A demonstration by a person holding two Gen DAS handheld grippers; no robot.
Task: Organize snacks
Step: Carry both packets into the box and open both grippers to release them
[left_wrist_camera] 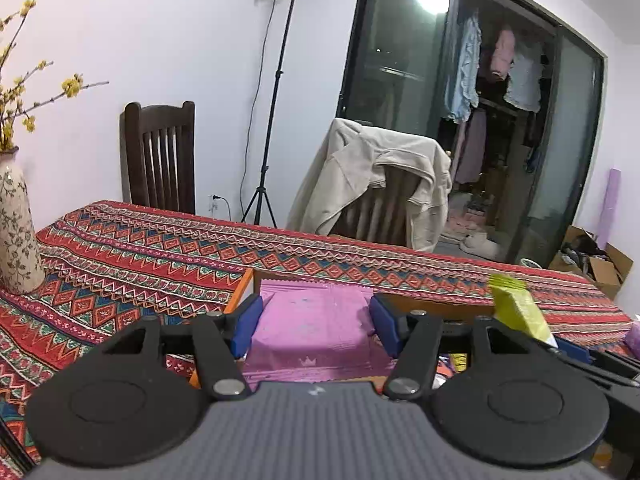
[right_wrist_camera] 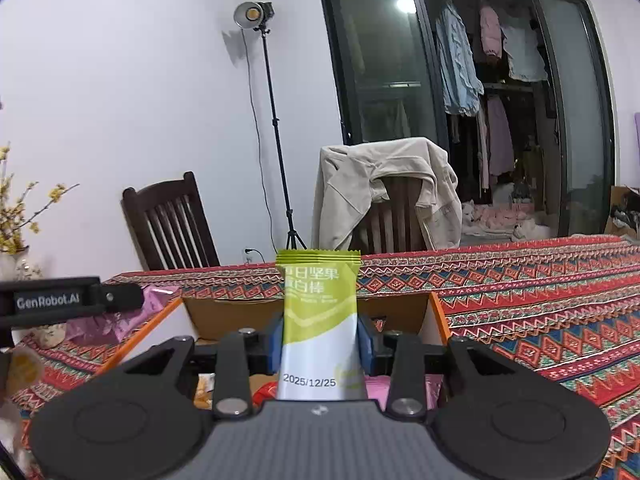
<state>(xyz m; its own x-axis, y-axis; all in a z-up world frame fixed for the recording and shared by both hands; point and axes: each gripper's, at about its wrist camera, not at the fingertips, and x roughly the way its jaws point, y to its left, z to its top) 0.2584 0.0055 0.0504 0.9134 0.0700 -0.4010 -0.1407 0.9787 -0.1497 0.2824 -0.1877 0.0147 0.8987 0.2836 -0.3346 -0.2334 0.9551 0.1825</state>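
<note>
My left gripper is shut on a pink snack packet, held flat above an open cardboard box with orange edges. My right gripper is shut on a green and white nut bar packet, held upright over the same box. The green packet also shows at the right of the left wrist view. The left gripper and its pink packet show at the left of the right wrist view. Several more snacks lie inside the box, mostly hidden by the grippers.
The table carries a red patterned cloth. A floral vase with yellow-flowered branches stands at the left. Two dark wooden chairs stand behind, one draped with a beige jacket. A light stand is by the wall.
</note>
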